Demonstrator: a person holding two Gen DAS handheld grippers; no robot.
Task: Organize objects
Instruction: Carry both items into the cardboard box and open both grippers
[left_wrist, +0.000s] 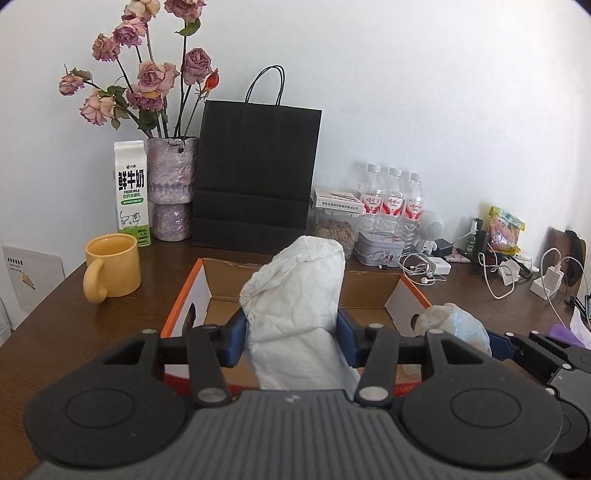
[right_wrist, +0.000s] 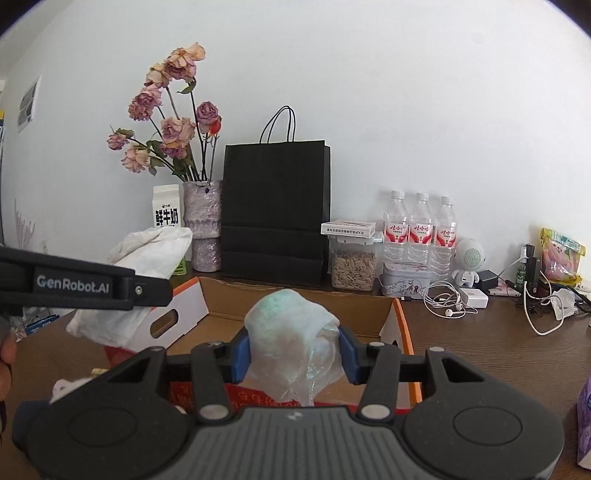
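Observation:
My left gripper is shut on a crumpled white paper bundle, held up over the near edge of an open cardboard box with orange rims. In the right wrist view my right gripper is shut on a wad of translucent, shimmery plastic wrap, also above the box. The left gripper with its white paper bundle shows at the left of that view. In the left wrist view the plastic wad appears at the right.
On the brown desk stand a yellow mug, a milk carton, a vase of dried roses, a black paper bag, three water bottles, a seed jar, a tin and tangled white cables.

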